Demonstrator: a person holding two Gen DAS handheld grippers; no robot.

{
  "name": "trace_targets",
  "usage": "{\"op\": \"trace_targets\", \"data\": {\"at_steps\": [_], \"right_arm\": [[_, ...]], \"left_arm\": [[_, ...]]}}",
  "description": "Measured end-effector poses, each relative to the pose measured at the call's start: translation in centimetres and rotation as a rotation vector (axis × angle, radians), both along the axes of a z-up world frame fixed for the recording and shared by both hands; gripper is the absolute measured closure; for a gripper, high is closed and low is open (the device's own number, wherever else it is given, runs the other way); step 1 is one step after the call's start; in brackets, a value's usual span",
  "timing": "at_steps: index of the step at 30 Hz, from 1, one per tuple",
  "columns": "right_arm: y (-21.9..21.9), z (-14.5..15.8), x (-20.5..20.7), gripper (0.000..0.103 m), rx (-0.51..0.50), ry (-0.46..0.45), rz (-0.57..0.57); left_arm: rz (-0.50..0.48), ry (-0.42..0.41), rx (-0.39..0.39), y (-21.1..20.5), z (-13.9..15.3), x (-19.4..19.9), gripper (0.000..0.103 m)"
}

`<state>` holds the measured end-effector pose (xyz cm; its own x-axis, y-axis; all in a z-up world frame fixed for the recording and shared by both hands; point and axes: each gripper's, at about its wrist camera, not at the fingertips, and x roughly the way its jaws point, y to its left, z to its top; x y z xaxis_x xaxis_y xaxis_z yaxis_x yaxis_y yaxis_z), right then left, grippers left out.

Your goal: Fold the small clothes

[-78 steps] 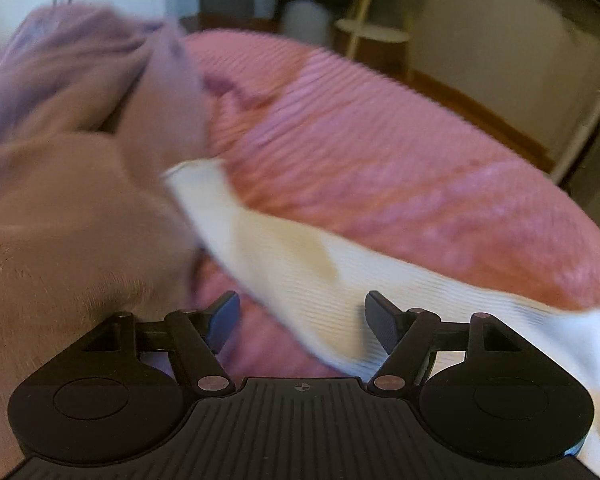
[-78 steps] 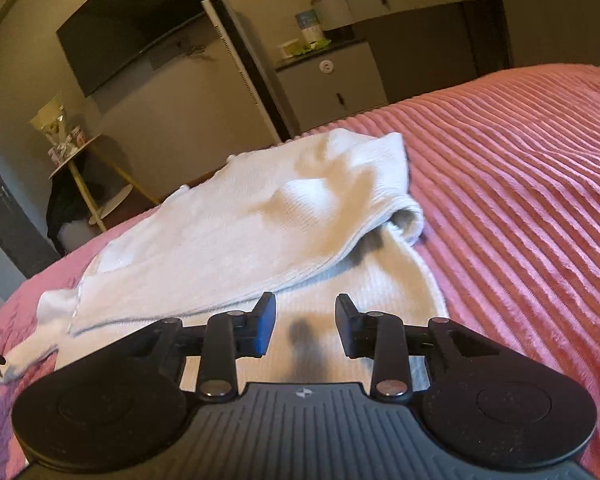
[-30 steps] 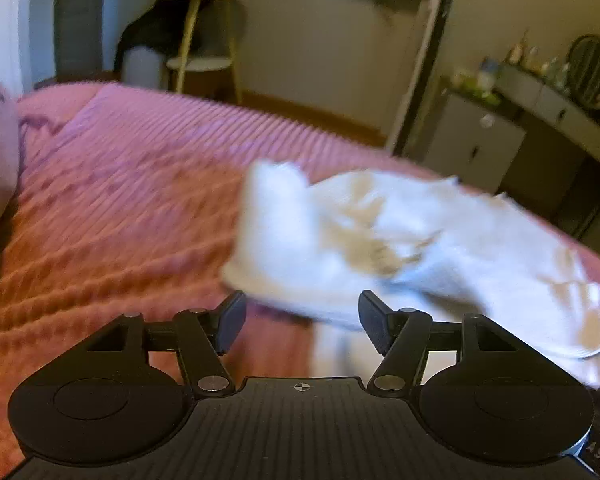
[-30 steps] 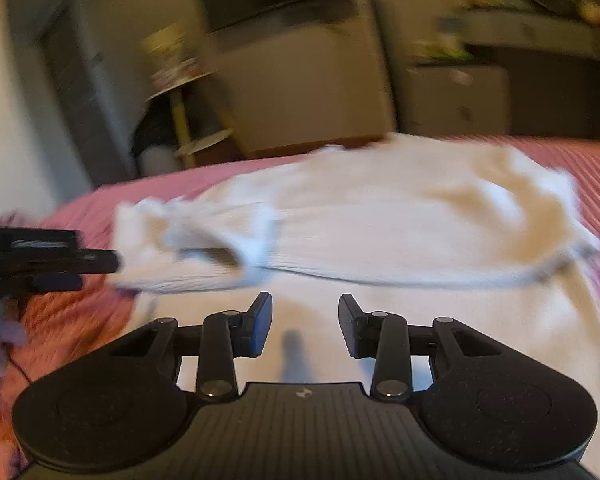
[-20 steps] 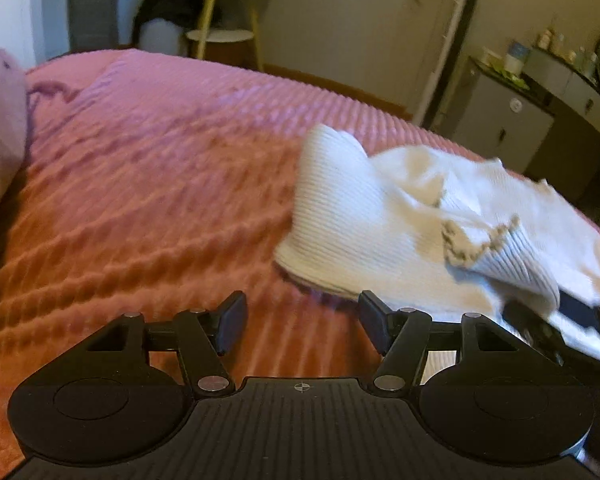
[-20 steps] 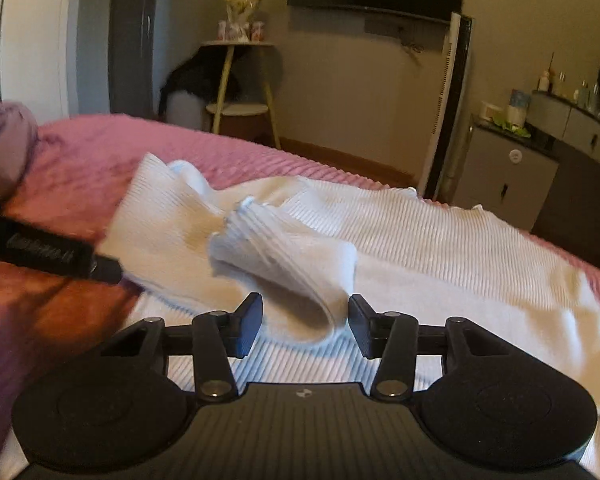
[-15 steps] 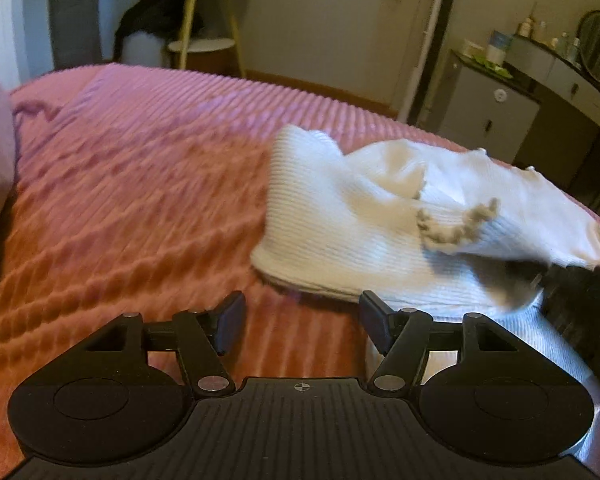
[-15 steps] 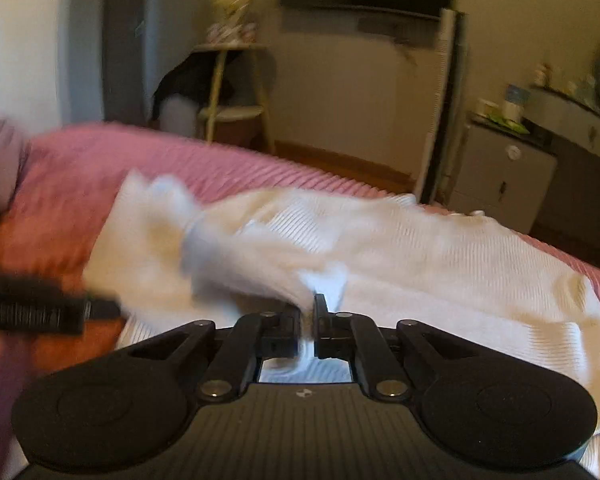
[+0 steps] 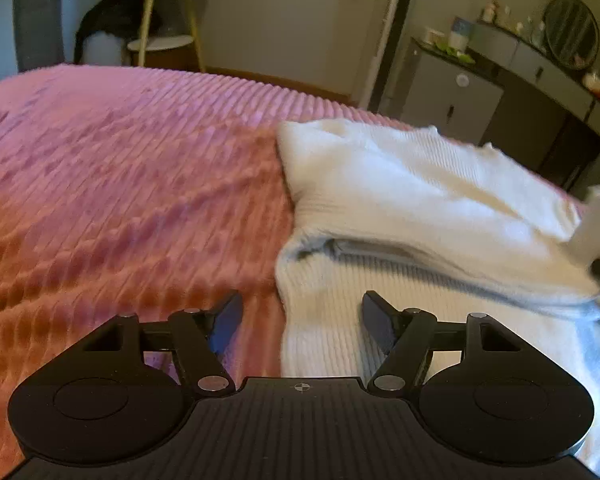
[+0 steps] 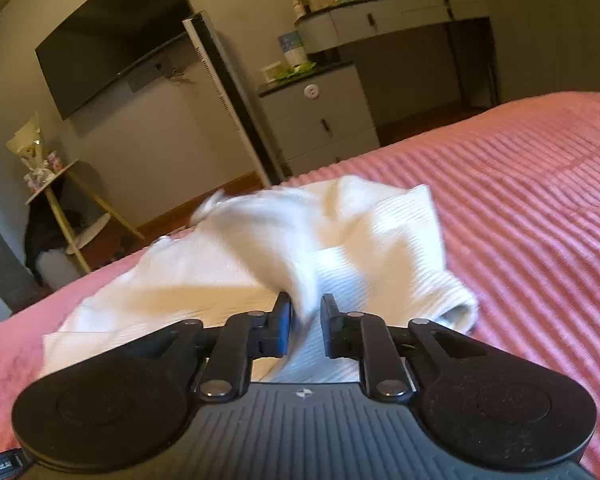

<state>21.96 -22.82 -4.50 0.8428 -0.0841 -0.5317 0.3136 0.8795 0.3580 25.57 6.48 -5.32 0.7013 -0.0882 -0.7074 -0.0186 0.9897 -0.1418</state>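
**Sleeve pinched and carried across the sweater**

Since half a second ago the right gripper's sleeve fold has lifted off the garment and swung over toward the far side, and the left camera has drawn closer to the sweater's near edge.

Left wrist view: the left gripper (image 9: 302, 316) is released, jaws wide apart and holding nothing. The white ribbed sweater (image 9: 412, 208) lies on the pink ribbed bedspread (image 9: 120, 184), ahead and to the right of this gripper; its left edge runs straight away from the camera, passing between the open fingers at the bottom. A folded upper layer rests over the lower one, with a dark seam between them running off to the right. Bare bedspread fills everything to the left, so there is ample room on that side. The right-hand edge of the frame is blurred.

Right wrist view: the right gripper (image 10: 305, 320) is clenched on a fold of the sweater (image 10: 384, 248), which rises from the jaws as a blurred, moving band toward the far left. The garment's long axis runs from lower left to upper right. A rolled cuff (image 10: 458, 310) sits just right of the gripper. Open bedspread (image 10: 540, 200) lies to the right. The right gripper is plainly the nearer to the working fold.
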Motion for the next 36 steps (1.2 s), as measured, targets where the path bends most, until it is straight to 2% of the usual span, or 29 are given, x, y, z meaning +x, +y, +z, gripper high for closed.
{"op": "trace_targets", "data": {"at_steps": [1,2,6,8,9,10,12,16,18,20,21,22,23,26,28,33,36], "right_arm": [[-0.2,0.0,-0.1,0.073,0.000,-0.012,-0.005],[-0.3,0.0,0.1,0.070,0.009,-0.023,-0.003],[-0.9,0.1,0.8,0.069,0.020,-0.030,-0.009],[-1.1,-0.1,1.7,0.078,0.026,-0.016,0.003],[-1.0,0.1,1.8,0.092,0.021,-0.009,0.005],[-1.0,0.3,2.1,0.095,0.008,-0.001,0.010],[-1.1,1.0,2.5,0.096,0.014,-0.013,0.018],[-2.3,2.4,0.7,0.096,0.124,-0.180,0.037],[-3.0,2.0,0.0,0.096,0.132,-0.201,0.038],[-3.7,0.7,0.1,0.095,0.096,-0.139,0.020],[-4.0,-0.2,0.5,0.095,0.090,-0.074,0.017],[-4.4,-1.4,1.2,0.095,0.087,0.042,0.008],[-4.6,-2.1,1.3,0.095,0.089,0.091,-0.004],[-5.2,-1.6,-0.3,0.081,0.178,0.023,-0.014],[-4.9,-0.9,-1.1,0.075,0.172,0.000,-0.006],[-4.9,-0.3,-1.3,0.075,0.144,-0.001,-0.009],[-5.3,-0.2,-0.9,0.075,0.143,-0.007,-0.020]], "left_arm": [[-0.005,-0.003,0.020,-0.3,-0.1,0.0,0.031],[-0.009,-0.008,0.034,-0.5,-0.2,0.0,0.030],[-0.003,-0.011,0.027,-0.5,-0.3,0.1,0.030],[0.004,-0.011,0.013,-0.3,-0.3,0.2,0.031],[0.006,-0.011,0.010,-0.2,-0.3,0.2,0.031],[0.006,-0.011,0.011,-0.1,-0.3,0.2,0.031],[0.007,-0.018,0.011,0.0,-0.3,0.1,0.032],[0.017,-0.019,-0.004,0.0,-0.2,0.2,0.032],[0.022,-0.020,-0.010,0.0,-0.2,0.2,0.032],[0.021,-0.020,-0.005,-0.1,-0.3,0.2,0.032],[0.021,-0.021,-0.004,-0.1,-0.3,0.2,0.032],[0.021,-0.021,-0.004,-0.1,-0.3,0.2,0.032],[0.021,-0.021,-0.007,0.0,-0.3,0.1,0.032],[0.030,-0.031,-0.027,0.4,0.0,0.1,0.033],[0.042,-0.052,-0.043,0.9,0.2,0.1,0.033],[0.062,-0.051,-0.083,1.6,0.0,0.4,0.034],[0.071,-0.060,-0.089,1.6,0.1,0.4,0.038]]}}
